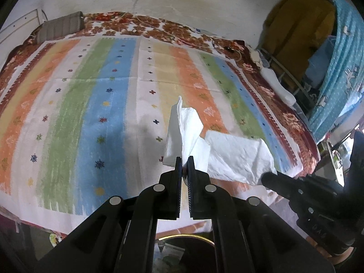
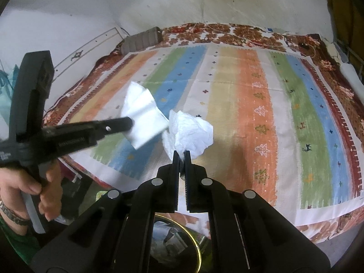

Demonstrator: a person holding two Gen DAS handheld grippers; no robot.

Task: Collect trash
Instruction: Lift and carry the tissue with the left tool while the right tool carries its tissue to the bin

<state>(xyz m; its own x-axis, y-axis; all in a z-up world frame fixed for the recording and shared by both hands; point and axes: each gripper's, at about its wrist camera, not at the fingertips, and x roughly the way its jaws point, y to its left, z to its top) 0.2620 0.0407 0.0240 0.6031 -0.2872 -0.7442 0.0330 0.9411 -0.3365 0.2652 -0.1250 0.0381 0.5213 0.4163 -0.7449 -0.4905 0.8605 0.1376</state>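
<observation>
I am working with both sets of jaws nearly closed, each pinching a white paper tissue with only its thickness between the fingers. My left gripper (image 1: 184, 162) is clamping the lower edge of a folded tissue (image 1: 182, 132), which is standing up and fanning out above the fingertips. My right gripper (image 2: 181, 157) is clenching a crumpled tissue (image 2: 188, 134), bunched into a loose wad just past its tips. Both pieces are hanging in the air above the near edge of the striped bedspread (image 1: 91, 104), the folded one to the left of the crumpled one, close but apparently not touching.

I judge that I am in the carrying step: both scraps are lifted off the bed and not yet dropped. Below the grippers, on the near side of the bed, a dark round bin with a gold rim (image 2: 182, 238) is showing, with some rubbish already inside. The next move calls for bringing each tissue over that opening and only then releasing, since light paper may drift or cling to the pads.
</observation>
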